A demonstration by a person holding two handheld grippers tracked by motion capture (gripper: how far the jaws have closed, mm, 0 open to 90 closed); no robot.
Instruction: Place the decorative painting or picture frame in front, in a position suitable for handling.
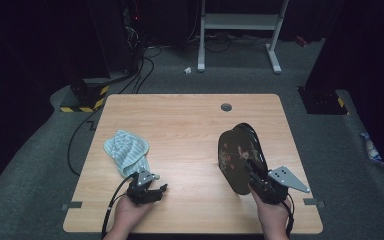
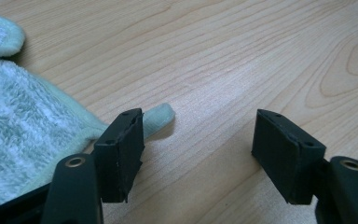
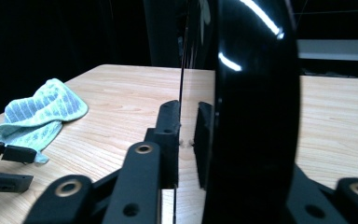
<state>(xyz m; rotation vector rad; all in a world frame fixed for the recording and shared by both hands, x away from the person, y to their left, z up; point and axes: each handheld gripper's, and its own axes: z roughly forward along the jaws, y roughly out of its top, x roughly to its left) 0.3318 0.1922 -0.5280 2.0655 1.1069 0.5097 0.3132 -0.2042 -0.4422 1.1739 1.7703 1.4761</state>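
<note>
— Black lacquer, is that what the right gripper (image 1: 254, 172) has hold of?

— A dark, glossy bowl (image 1: 240, 157), standing on edge on the wooden table (image 1: 190, 120) with its patterned inside turned toward the cloth. In the right gripper view the thin rim runs up between the two jaws, one on the inside face, the other against the shiny outer wall (image 3: 256, 116).

— Clamped tight?

— The jaws stand close together around the rim, but a sliver of a gap shows beside it, so I cannot tell whether the pads truly press.

— And the left gripper (image 2: 198, 144)?

— Spread wide, with bare wood between the jaws. It sits low over the table, well to the left of the bowl, near the front edge.

— Where is the cloth relative to the bowl?

— The pale green striped cloth (image 1: 126, 150) lies crumpled, well apart from the bowl on its left. Its near corner reaches the left gripper: in the left gripper view a small tip of towel (image 2: 161, 119) pokes out just behind one jaw, outside the gap.

— Anything else near the bowl?

— A round cable hole (image 1: 226, 107) in the tabletop, just beyond it.
</note>
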